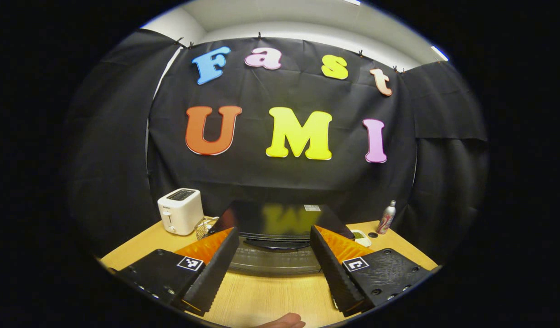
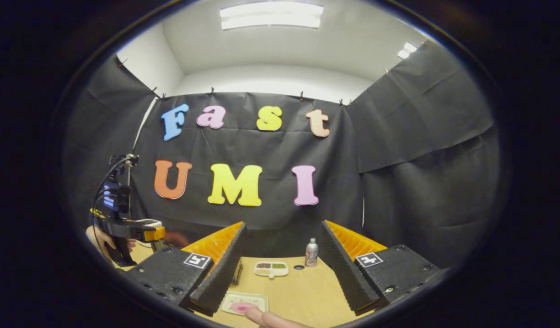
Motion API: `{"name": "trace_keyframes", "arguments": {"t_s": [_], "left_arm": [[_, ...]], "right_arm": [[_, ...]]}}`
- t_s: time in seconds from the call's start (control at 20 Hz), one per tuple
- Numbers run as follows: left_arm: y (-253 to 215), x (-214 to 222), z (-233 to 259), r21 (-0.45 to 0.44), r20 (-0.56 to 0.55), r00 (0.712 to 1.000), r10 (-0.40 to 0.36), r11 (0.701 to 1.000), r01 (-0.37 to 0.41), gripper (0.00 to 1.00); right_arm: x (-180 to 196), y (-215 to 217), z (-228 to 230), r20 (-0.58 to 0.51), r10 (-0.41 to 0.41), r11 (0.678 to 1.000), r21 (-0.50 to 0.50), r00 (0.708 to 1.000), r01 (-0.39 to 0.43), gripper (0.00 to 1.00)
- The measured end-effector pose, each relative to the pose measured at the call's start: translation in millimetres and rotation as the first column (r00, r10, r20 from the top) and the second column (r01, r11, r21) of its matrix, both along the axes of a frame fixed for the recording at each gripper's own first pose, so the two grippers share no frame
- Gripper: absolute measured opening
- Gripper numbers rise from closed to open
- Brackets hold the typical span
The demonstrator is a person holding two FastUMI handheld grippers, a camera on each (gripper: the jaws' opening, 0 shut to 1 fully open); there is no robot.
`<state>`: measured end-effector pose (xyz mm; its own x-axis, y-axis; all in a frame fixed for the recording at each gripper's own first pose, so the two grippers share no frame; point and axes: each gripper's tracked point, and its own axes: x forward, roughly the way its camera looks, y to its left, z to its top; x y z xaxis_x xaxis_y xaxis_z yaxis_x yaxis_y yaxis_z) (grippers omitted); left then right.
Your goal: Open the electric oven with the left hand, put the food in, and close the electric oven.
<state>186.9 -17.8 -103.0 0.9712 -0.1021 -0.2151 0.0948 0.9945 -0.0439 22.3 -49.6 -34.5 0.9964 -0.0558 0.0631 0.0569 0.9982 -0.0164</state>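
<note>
Left gripper (image 1: 274,266) hangs over the tabletop (image 1: 270,296) just in front of the electric oven (image 1: 280,228), fingers spread wide, nothing between them, not touching the oven. Oven sits mid-tabletop against the booth wall, dark glossy top, glass door facing the gripper; door looks shut, handle strip across its upper edge. White toaster (image 1: 180,211) left of the oven, w/ a small wire basket (image 1: 206,227) between toaster and oven, close beside the oven's left side. Right of the oven: a small white dish (image 1: 361,237) partly behind the gripper's finger, then a can (image 1: 387,217) standing upright farther right, near the wall. A fingertip (image 1: 284,321) shows at the near tabletop edge, in front of the oven. Right gripper (image 2: 280,269) also wide open, empty, held above the tabletop (image 2: 307,291). Between its fingers: a 2-compartment white dish (image 2: 271,269) w/ dark and green contents, and nearer, a pale tray w/ pink food (image 2: 243,303) on it; both lie flat on the tabletop, apart from each other. Can (image 2: 311,252) upright beside the dish. A finger (image 2: 261,316) rests by the tray's near edge; can't tell if touching. The other gripper (image 2: 125,228) seen far left in a hand (image 2: 100,239).
</note>
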Motion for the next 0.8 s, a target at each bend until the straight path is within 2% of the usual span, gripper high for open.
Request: {"name": "trace_keyframes", "arguments": {"t_s": [0.05, 0.1, 0.15, 0.2, 0.25, 0.3, 0.4, 0.45, 0.5, 0.55, 0.7, 0.75, 0.8], "left_arm": [[-4.3, 9.4, -10.8, 0.002, -0.022, 1.0, -0.005, 1.0, 0.005, 0.95], [-6.1, 19.1, -18.4, 0.001, -0.037, 0.999, -0.003, 1.0, 0.003, 0.95], [-8.6, 30.6, -24.5, 0.001, -0.048, 0.999, -0.006, 1.0, 0.006, 0.95], [-10.2, 40.4, -32.6, 0.005, -0.067, 0.998, -0.007, 1.0, 0.007, 0.95], [-8.9, 48.9, -42.3, 0.008, -0.09, 0.996, 0.001, 1.0, 0.0, 0.94], [-9.9, 55.4, -50.0, 0.006, -0.108, 0.994, -0.003, 1.0, 0.004, 0.95], [-15.5, 67.8, -62.5, 0.003, -0.143, 0.99, -0.013, 1.0, 0.014, 0.94], [-11.2, 67.5, -66.2, 0.022, -0.149, 0.989, 0.007, 1.0, -0.003, 0.94], [-11.2, 73.1, -63.5, 0.043, -0.131, 0.991, 0.008, 0.999, -0.003, 0.94], [-12.7, 73.7, -65.2, 0.046, -0.137, 0.991, 0.005, 0.999, 0.001, 0.94], [-10.3, 77.5, -72.8, 0.103, -0.175, 0.985, 0.012, 0.995, 0.006, 0.94], [-10.3, 80.3, -71.3, 0.096, -0.161, 0.987, 0.013, 0.995, 0.003, 0.95], [-12.2, 77.0, -75.9, 0.085, -0.195, 0.981, 0.016, 0.996, 0.0, 0.94]], "right_arm": [[2.4, -3.6, -2.3, 0.001, -0.006, 1.0, 0.001, 1.0, 0.006, 0.96], [4.9, -7.0, -6.7, 0.001, -0.009, 1.0, -0.001, 1.0, 0.009, 1.0], [7.0, -9.6, -8.4, 0.002, -0.009, 1.0, -0.007, 1.0, 0.009, 0.96], [9.0, -12.2, -12.3, 0.002, -0.01, 1.0, -0.015, 1.0, 0.01, 1.0], [11.7, -16.1, -14.0, 0.003, -0.017, 1.0, -0.019, 1.0, 0.017, 0.96], [14.1, -20.1, -16.1, 0.004, -0.023, 0.999, -0.023, 1.0, 0.023, 1.0], [15.3, -26.6, -15.9, 0.02, -0.034, 0.999, -0.013, 0.999, 0.034, 1.0], [17.1, -30.4, -15.5, 0.027, -0.04, 0.999, -0.008, 0.999, 0.04, 0.96], [17.1, -34.0, -18.1, 0.032, -0.045, 0.999, -0.006, 0.998, 0.045, 0.96], [16.6, -36.2, -18.1, 0.038, -0.048, 0.999, -0.008, 0.998, 0.048, 1.0], [13.7, -42.9, -13.9, 0.064, -0.061, 0.998, -0.015, 0.996, 0.062, 0.96], [12.0, -43.5, -12.4, 0.07, -0.061, 0.998, -0.018, 0.996, 0.063, 0.96], [10.2, -44.2, -11.9, 0.075, -0.06, 0.998, -0.017, 0.995, 0.062, 0.96]]}}
